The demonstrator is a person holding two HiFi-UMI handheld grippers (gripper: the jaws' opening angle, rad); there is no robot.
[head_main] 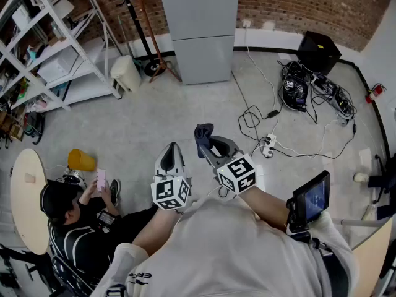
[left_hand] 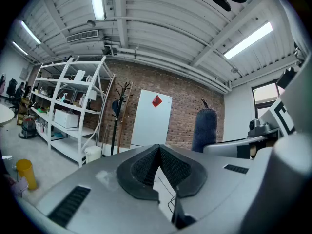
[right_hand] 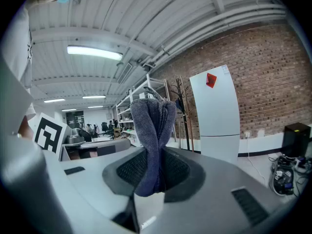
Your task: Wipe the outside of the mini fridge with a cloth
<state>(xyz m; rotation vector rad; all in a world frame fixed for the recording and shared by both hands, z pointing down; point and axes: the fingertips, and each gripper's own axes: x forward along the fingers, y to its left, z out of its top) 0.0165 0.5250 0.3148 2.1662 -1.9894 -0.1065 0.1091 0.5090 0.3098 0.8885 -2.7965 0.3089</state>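
The mini fridge (head_main: 201, 30) is a tall pale grey two-door unit standing against the brick wall, far ahead of me. It also shows in the left gripper view as a white fridge (left_hand: 152, 118) with a red sticker, and in the right gripper view as the fridge (right_hand: 218, 116). My right gripper (head_main: 207, 142) is shut on a dark blue cloth (head_main: 203, 133); the folded cloth (right_hand: 152, 140) sticks up between its pads. My left gripper (head_main: 171, 148) is beside it, pads pressed together with nothing in them (left_hand: 159, 149). Both are held near my chest, well short of the fridge.
A person (head_main: 74, 218) sits on the floor at my left with a phone, next to a yellow container (head_main: 80, 159) and a round table (head_main: 28, 200). A white shelving rack (head_main: 55, 48), bin (head_main: 125, 73) and coat stand (head_main: 148, 36) flank the fridge. Cables and a power strip (head_main: 267, 144) lie to the right.
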